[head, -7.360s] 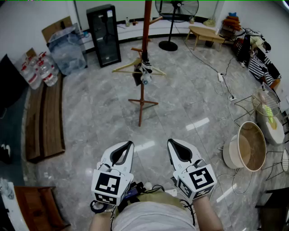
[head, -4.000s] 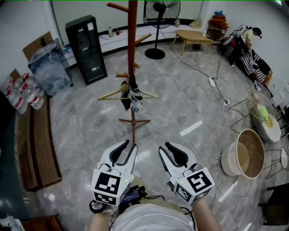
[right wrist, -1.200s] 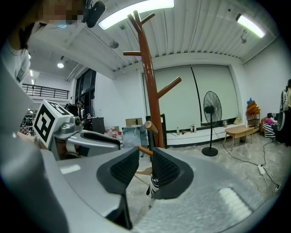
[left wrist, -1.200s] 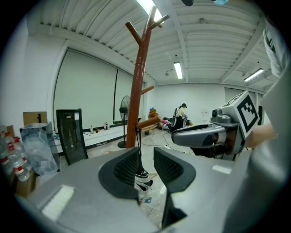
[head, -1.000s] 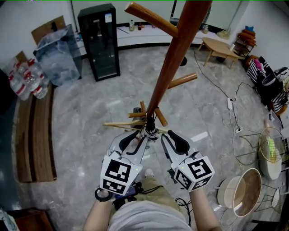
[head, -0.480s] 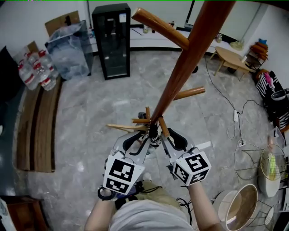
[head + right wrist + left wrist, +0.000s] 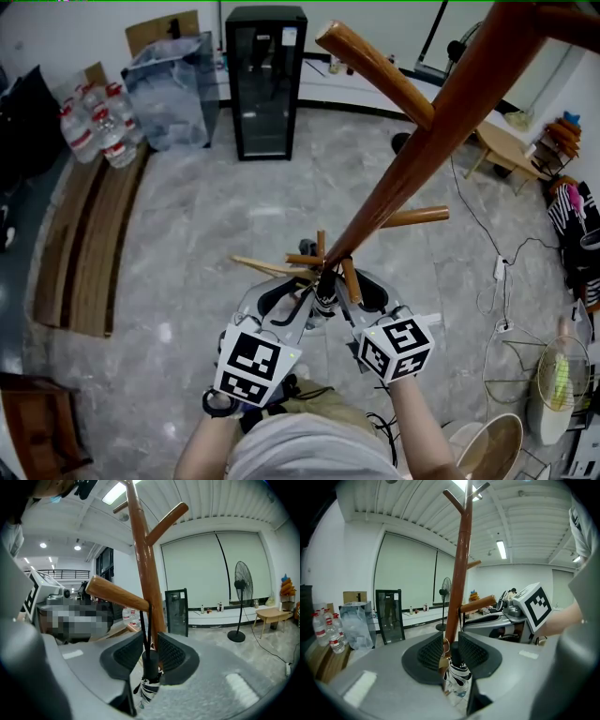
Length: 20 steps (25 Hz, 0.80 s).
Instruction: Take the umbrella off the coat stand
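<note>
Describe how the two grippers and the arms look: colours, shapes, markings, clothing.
The left gripper and right gripper match: smooth light-grey shells, with two curved jaws lined with black ribbed pads. Each ends in a white cube with black square markers, the left cube and the right cube. The person wears a pale top; no sleeves cover the forearms.

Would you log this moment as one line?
phase: grasp | left hand-held gripper: jaws around umbrella, grip unclear | right hand-held gripper: shut on umbrella | umbrella: hanging on coat stand
</note>
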{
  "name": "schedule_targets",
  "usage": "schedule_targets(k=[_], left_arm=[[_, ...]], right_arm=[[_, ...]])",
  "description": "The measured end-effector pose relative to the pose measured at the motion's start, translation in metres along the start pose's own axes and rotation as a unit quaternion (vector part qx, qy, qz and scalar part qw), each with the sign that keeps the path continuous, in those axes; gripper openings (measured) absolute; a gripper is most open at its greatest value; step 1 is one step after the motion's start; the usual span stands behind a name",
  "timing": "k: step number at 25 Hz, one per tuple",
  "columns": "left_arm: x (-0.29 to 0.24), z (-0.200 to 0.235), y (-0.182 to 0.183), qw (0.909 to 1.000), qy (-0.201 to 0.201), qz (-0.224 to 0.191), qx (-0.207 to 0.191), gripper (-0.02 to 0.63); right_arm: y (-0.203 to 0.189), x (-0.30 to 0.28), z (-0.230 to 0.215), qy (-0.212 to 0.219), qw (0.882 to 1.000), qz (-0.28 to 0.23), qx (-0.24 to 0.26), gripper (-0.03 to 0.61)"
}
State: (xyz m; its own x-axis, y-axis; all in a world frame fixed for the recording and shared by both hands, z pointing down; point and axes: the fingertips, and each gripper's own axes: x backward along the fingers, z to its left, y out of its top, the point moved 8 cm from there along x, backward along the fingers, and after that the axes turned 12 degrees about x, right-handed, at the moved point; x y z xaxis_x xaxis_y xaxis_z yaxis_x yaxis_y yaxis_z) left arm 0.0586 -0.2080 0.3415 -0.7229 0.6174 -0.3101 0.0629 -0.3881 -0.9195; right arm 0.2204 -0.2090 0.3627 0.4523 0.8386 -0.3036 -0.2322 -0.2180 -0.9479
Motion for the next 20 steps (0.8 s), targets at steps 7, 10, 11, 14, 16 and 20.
schedule_targets(k=[7,10,11,14,16,20], left_arm=[[-0.003,0.002,-0.003,0.9999,0.013,-0.001,0.008,0.098],[-0.005,0.001,-0.003,0.9999,0.013,0.000,0.008,0.098],[-0.005,0.001,-0.003,0.9999,0.013,-0.001,0.008,0.098],[-0.009,0.000,-0.002,0.9999,0.010,0.000,0.008,0.098],[-0.012,-0.002,-0.002,1.0000,0.004,0.002,0.006,0.098],[-0.018,-0.007,-0.002,1.0000,-0.007,0.005,0.002,0.097]], right_arm=[[0.000,-0.007,0.000,0.026,1.000,-0.005,0.015,0.012],[0.001,-0.006,0.000,0.026,0.999,-0.003,0.026,0.006],[0.002,-0.006,0.000,0.026,0.999,-0.002,0.027,0.006],[0.001,-0.005,0.000,0.028,0.999,-0.002,0.019,0.005],[0.001,-0.005,-0.001,0.030,0.999,-0.002,0.010,0.005],[0.001,-0.004,0.000,0.032,0.999,0.000,0.008,0.005]])
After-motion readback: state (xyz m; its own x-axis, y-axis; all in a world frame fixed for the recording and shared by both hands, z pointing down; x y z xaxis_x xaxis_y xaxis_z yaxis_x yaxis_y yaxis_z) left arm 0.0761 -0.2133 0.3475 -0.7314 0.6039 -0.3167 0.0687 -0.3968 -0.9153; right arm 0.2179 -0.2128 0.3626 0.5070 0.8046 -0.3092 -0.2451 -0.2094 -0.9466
